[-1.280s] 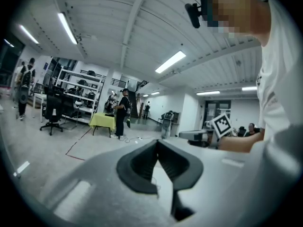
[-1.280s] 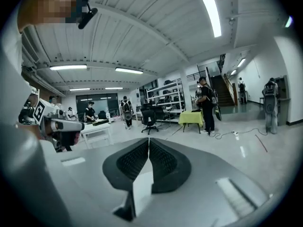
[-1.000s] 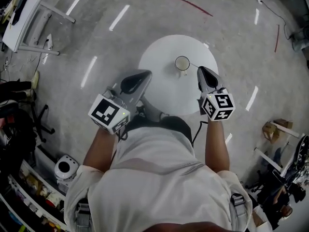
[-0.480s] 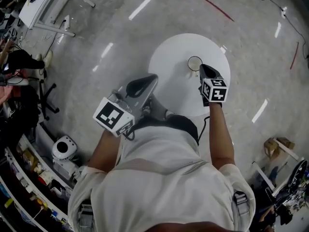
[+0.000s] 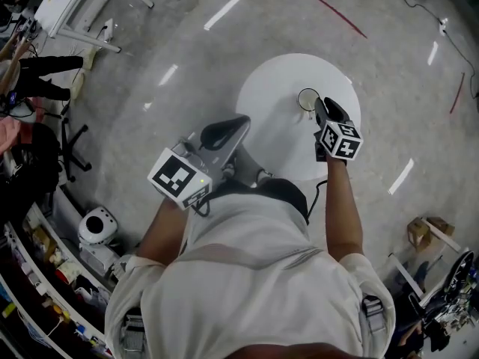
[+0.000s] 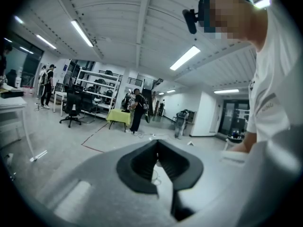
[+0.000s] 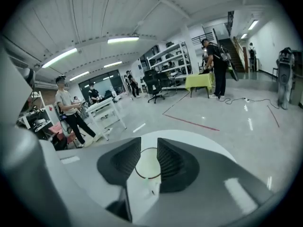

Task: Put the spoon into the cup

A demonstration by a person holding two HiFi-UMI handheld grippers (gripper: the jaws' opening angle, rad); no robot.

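Observation:
A white cup (image 5: pixel 307 99) with a dark rim stands on the round white table (image 5: pixel 273 99). My right gripper (image 5: pixel 322 105) reaches over the table with its tips right beside the cup. In the right gripper view the cup's rim (image 7: pixel 148 163) shows in the gap between the parted jaws of the right gripper (image 7: pixel 148 143). A small pale bit (image 7: pixel 152 191) lies low in that gap; I cannot tell if it is the spoon. No spoon shows plainly. My left gripper (image 5: pixel 238 121) hangs at the table's near left edge, its left gripper (image 6: pixel 157 143) tips meeting, holding nothing.
A white desk (image 5: pixel 67 6) stands far left, with an office chair (image 5: pixel 71 144) and a white round device (image 5: pixel 96 234) on the floor nearer. A red line (image 5: pixel 322 6) crosses the floor beyond the table. Several people stand in the room.
My right gripper has moved forward across the table, up to the cup's right side. The left gripper has kept its place by the table edge.

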